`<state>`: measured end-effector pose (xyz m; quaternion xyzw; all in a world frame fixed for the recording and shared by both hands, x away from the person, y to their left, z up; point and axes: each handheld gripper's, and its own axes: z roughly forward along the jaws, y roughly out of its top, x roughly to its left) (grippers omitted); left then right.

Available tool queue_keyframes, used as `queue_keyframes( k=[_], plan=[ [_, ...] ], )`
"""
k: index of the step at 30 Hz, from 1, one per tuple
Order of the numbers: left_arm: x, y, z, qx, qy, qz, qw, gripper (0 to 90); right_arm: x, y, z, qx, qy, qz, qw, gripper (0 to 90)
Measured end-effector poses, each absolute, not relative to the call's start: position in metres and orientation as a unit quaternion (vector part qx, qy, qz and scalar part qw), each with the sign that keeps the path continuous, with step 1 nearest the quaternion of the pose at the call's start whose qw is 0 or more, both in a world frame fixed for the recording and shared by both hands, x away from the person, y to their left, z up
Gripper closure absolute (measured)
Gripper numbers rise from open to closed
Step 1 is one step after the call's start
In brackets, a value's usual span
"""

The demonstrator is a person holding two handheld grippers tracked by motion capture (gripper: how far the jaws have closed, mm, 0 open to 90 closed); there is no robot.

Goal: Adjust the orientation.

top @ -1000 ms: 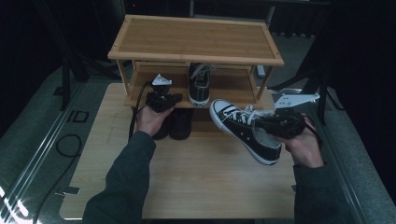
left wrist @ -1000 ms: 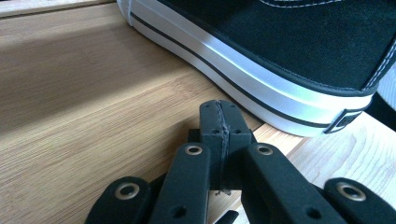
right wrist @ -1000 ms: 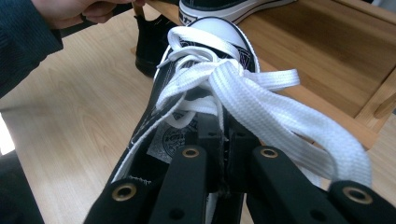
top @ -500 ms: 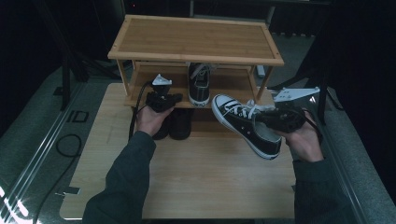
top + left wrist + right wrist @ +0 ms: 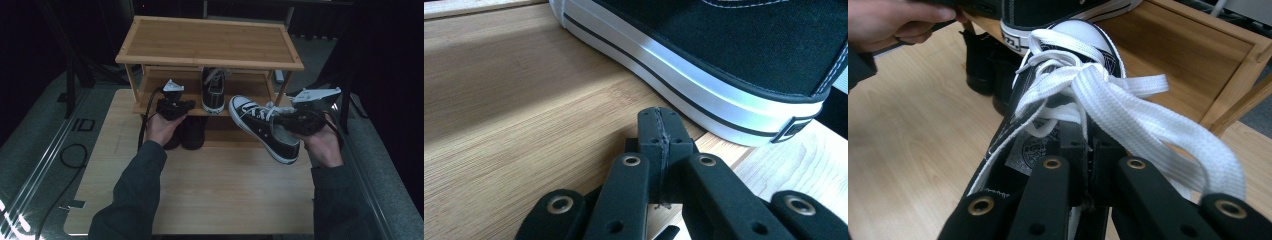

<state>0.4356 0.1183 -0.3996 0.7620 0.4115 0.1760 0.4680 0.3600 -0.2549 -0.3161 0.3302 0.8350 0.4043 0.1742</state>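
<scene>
Black canvas sneaker (image 5: 265, 127) carried toward the bamboo shoe rack (image 5: 210, 42).
Right hand-held gripper (image 5: 1087, 150) pinches its collar to lift it; left hand-held gripper (image 5: 659, 131) rests pressed together, empty.

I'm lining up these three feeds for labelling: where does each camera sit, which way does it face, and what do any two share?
High view: above the person's side, looking forward and down on the table and shoe rack; both forearms enter from below.
Left gripper view: on the left gripper, jaws shut, facing the shelved sneaker.
Right gripper view: on the right gripper, clamped on the held sneaker, facing the rack.
Shared: high and right gripper views both show the held sneaker.
</scene>
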Motion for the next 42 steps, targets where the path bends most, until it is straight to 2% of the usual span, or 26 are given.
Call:
queue_keyframes(
  k=[24, 42],
  plan=[
    [0.436, 0.119, -0.400, 0.762, 0.411, 0.175, 0.469, 89.8, 0.386, -0.243, -0.318, 0.373, 0.813, 0.401, 0.196, 87.6],
    [0.436, 0.119, -0.400, 0.762, 0.411, 0.174, 0.469, 89.8, 0.405, -0.214, -0.318, 0.401, 0.795, 0.394, 0.228, 87.6]
  ],
)
